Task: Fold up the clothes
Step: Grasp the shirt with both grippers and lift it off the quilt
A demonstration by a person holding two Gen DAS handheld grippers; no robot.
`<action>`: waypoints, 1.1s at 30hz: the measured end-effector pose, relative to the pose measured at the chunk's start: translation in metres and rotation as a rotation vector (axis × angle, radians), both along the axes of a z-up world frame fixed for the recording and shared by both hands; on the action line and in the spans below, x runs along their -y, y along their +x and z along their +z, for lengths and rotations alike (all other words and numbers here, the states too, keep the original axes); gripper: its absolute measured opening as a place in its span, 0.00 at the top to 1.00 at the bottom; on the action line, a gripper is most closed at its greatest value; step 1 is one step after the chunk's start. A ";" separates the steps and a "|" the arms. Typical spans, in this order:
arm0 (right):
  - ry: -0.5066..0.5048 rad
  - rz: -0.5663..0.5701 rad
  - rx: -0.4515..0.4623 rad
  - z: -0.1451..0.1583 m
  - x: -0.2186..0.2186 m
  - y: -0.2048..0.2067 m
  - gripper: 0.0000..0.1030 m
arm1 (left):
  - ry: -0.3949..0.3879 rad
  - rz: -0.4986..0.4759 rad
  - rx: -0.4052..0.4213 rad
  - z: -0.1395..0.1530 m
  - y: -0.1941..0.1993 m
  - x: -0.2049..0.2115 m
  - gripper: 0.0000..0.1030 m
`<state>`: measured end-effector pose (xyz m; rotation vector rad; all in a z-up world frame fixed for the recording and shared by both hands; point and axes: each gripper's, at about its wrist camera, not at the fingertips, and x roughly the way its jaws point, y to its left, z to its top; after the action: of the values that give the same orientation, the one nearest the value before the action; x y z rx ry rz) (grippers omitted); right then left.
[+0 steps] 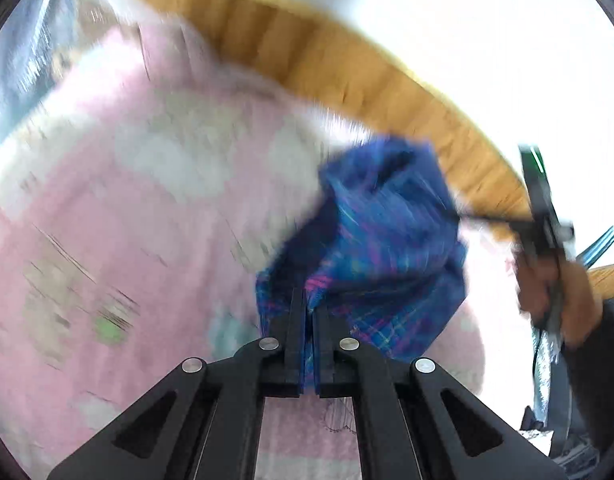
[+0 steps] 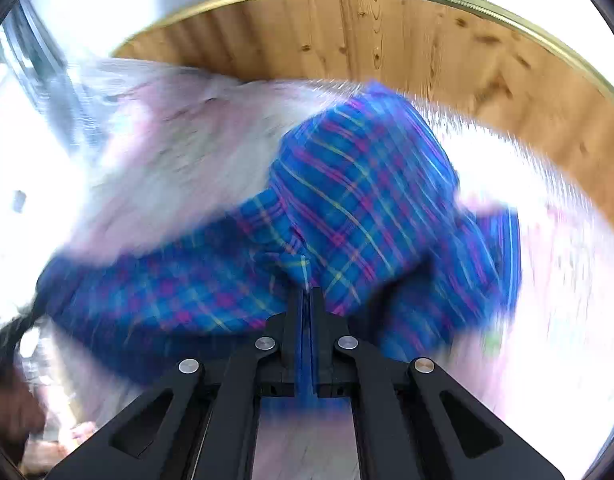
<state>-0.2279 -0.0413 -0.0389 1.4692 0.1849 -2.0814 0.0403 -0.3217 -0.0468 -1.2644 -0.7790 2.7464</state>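
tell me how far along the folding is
Early. Done: nothing looks folded; no flat or stacked piece shows. In hand: both the left gripper and right gripper are shut on the blue plaid cloth, which hangs bunched over the pink blanket. The frames are blurred. Left: spreading it out, then all the folds.

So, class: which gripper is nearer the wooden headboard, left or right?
Cannot tell. Both the left gripper and right gripper are shut on the blue plaid garment, and the wooden headboard lies beyond it in both views.
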 end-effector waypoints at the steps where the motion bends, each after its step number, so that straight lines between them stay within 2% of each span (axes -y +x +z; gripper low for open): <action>1: -0.012 0.011 0.026 0.006 -0.009 0.020 0.99 | -0.014 -0.001 -0.005 0.005 0.006 0.007 0.98; 3: 0.026 0.063 0.052 0.000 -0.009 0.049 0.98 | -0.044 -0.008 0.016 0.003 0.014 0.017 0.98; 5: 0.076 0.118 0.053 -0.007 -0.005 0.071 0.98 | -0.030 -0.011 0.072 -0.018 0.018 0.020 0.98; 6: 0.100 0.122 0.030 -0.005 -0.005 0.072 0.97 | -0.020 -0.011 0.101 -0.029 0.020 0.021 0.98; 8: 0.113 0.107 -0.013 0.011 -0.007 0.066 0.88 | -0.011 -0.017 0.146 -0.046 0.026 0.019 0.98; 9: 0.092 0.089 -0.038 0.022 -0.001 0.054 0.69 | -0.015 -0.023 0.157 -0.051 0.031 0.013 0.98; 10: 0.072 0.072 -0.063 0.033 0.004 0.042 0.40 | -0.011 -0.025 0.159 -0.054 0.036 0.007 0.98; 11: 0.051 0.055 -0.088 0.044 0.009 0.030 0.29 | -0.008 -0.025 0.156 -0.055 0.040 0.002 0.98; 12: 0.030 0.037 -0.113 0.054 0.014 0.018 0.22 | -0.005 -0.031 0.148 -0.054 0.042 -0.004 0.98; 14: -0.005 0.007 -0.155 0.072 0.027 -0.008 0.21 | -0.014 -0.047 0.127 -0.053 0.042 -0.021 0.98; 15: 0.012 0.003 -0.150 0.067 0.041 -0.026 0.19 | -0.025 -0.059 0.115 -0.049 0.040 -0.030 0.98; 17: 0.116 -0.031 -0.162 0.045 0.067 -0.063 0.19 | -0.050 -0.083 0.087 -0.037 0.040 -0.044 0.98; 18: 0.199 -0.045 -0.154 0.026 0.074 -0.080 0.22 | -0.064 -0.088 0.066 -0.029 0.042 -0.049 0.98; 19: 0.264 -0.063 -0.137 0.010 0.078 -0.095 0.53 | -0.079 -0.092 0.043 -0.021 0.043 -0.054 0.98; 20: 0.269 -0.090 -0.094 0.002 0.070 -0.102 0.85 | -0.091 -0.089 0.021 -0.012 0.045 -0.056 0.98; 21: 0.274 -0.117 -0.050 -0.006 0.061 -0.109 0.98 | -0.102 -0.083 -0.001 -0.003 0.046 -0.057 0.98; 22: 0.265 -0.143 -0.022 -0.008 0.051 -0.112 0.99 | -0.114 -0.076 -0.026 0.006 0.047 -0.056 0.98; 23: 0.217 -0.165 -0.047 0.010 0.036 -0.102 0.99 | -0.124 -0.068 -0.054 0.016 0.048 -0.053 0.98; 27: 0.114 -0.223 -0.201 0.109 -0.022 -0.040 1.00 | -0.141 -0.049 -0.212 0.070 0.053 -0.026 0.98; 28: 0.090 -0.232 -0.258 0.143 -0.035 -0.018 1.00 | -0.142 -0.048 -0.259 0.087 0.054 -0.017 0.98; 30: 0.038 -0.248 -0.357 0.210 -0.058 0.024 1.00 | -0.158 -0.061 -0.383 0.134 0.056 -0.002 0.98; 33: -0.050 -0.271 -0.514 0.304 -0.083 0.091 1.00 | -0.225 -0.105 -0.615 0.230 0.063 0.011 0.98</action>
<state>-0.1374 0.0418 0.2649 0.9431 0.1335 -2.6353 0.1030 -0.3323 0.1836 -0.3916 -0.3430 2.9257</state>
